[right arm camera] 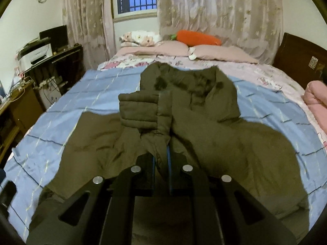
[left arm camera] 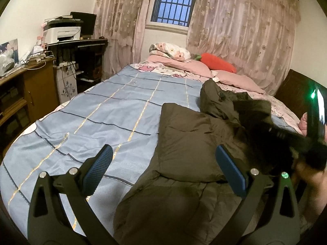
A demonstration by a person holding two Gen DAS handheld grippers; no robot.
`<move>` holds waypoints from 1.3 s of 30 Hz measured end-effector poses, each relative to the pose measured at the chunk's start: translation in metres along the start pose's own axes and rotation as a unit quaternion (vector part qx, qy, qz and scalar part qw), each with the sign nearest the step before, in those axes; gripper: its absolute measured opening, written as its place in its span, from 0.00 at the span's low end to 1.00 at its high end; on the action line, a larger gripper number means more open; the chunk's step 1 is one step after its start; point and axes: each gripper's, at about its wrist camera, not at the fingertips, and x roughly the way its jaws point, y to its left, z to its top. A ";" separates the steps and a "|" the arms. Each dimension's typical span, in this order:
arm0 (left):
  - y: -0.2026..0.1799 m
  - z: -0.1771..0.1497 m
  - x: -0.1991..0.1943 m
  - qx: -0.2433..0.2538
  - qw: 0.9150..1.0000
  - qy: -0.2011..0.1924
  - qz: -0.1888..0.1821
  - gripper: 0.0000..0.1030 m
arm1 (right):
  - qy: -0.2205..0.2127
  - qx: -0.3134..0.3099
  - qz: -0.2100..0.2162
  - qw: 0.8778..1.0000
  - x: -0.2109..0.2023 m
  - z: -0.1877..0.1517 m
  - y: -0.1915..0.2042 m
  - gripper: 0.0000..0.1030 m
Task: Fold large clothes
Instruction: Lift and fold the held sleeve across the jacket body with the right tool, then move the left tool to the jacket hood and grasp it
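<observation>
Fabric of the olive padded coat is pinched between the clamped fingers of the right hand-held gripper, lifting a quilted sleeve above the garment. The left hand-held gripper hangs with fingers spread wide, gripping nothing, over the coat's left edge. The coat lies spread on a blue checked sheet covering the bed, below pink pillows.
</observation>
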 end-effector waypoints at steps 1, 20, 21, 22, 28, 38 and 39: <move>0.000 0.000 0.001 -0.001 1.000 0.001 0.000 0.98 | 0.008 0.001 0.003 1.000 0.005 -0.005 0.002 0.10; -0.029 -0.007 0.004 0.035 0.999 0.013 -0.006 0.98 | -0.022 0.068 0.020 0.997 -0.102 -0.094 -0.077 0.88; -0.032 -0.008 0.003 0.040 0.999 0.013 -0.008 0.98 | -0.032 0.073 0.007 0.997 -0.111 -0.103 -0.086 0.88; -0.035 -0.011 0.001 0.048 0.999 0.015 -0.010 0.98 | -0.036 0.082 -0.004 0.996 -0.117 -0.111 -0.093 0.88; -0.044 -0.018 0.003 0.069 0.997 0.039 0.005 0.98 | -0.019 0.086 -0.014 0.996 -0.119 -0.109 -0.109 0.88; -0.086 0.044 0.028 0.096 0.993 0.074 -0.014 0.98 | -0.011 0.053 -0.008 0.998 -0.115 -0.047 -0.124 0.89; -0.089 0.052 0.031 0.093 0.993 0.077 -0.016 0.98 | -0.012 0.055 -0.007 0.998 -0.113 -0.039 -0.127 0.92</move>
